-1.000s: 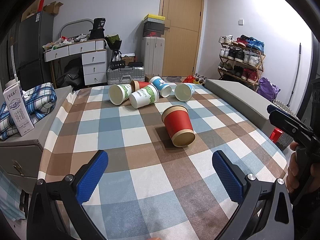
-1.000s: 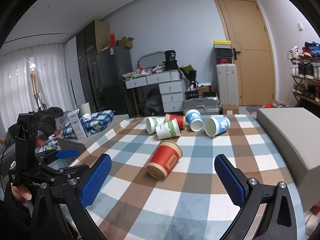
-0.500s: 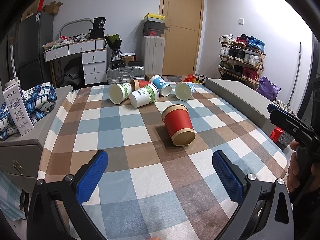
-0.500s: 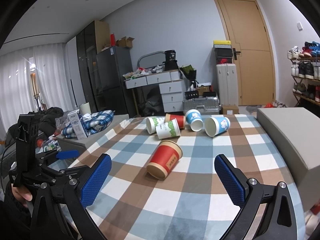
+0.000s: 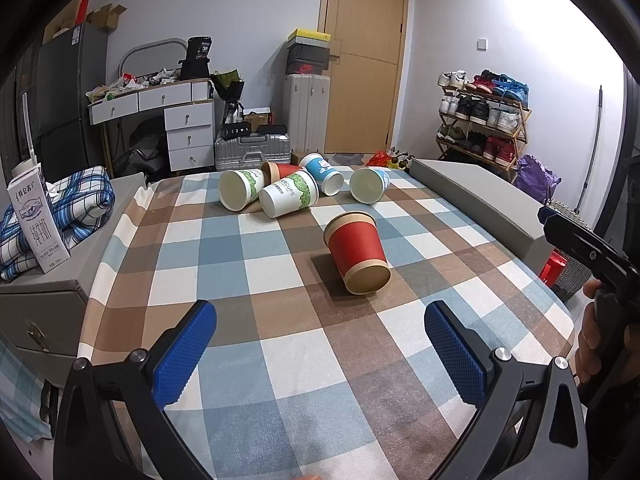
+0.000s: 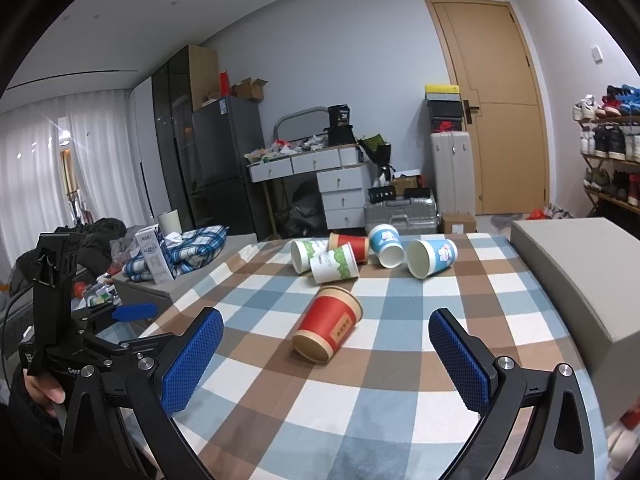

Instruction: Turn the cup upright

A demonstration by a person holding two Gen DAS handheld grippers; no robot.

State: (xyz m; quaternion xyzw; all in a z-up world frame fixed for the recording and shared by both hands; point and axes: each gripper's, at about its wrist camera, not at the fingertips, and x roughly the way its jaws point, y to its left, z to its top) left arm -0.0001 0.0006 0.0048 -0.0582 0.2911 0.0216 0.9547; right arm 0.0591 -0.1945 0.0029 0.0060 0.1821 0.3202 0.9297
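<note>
A red paper cup [image 5: 357,251] with tan rims lies on its side in the middle of the checkered table [image 5: 240,264]; it also shows in the right wrist view [image 6: 329,328]. My left gripper [image 5: 320,354] is open and empty, near the table's front edge, short of the cup. My right gripper [image 6: 326,364] is open and empty, also short of the cup and aimed at it from the right. Several more cups [image 5: 288,194] lie tipped over in a cluster at the far end of the table.
A grey box [image 5: 480,200] runs along the table's right side. A grey cabinet [image 5: 40,300] on the left holds a milk carton [image 5: 34,216] and plaid cloth [image 5: 80,196]. Drawers, suitcases, a door and a shoe rack stand behind.
</note>
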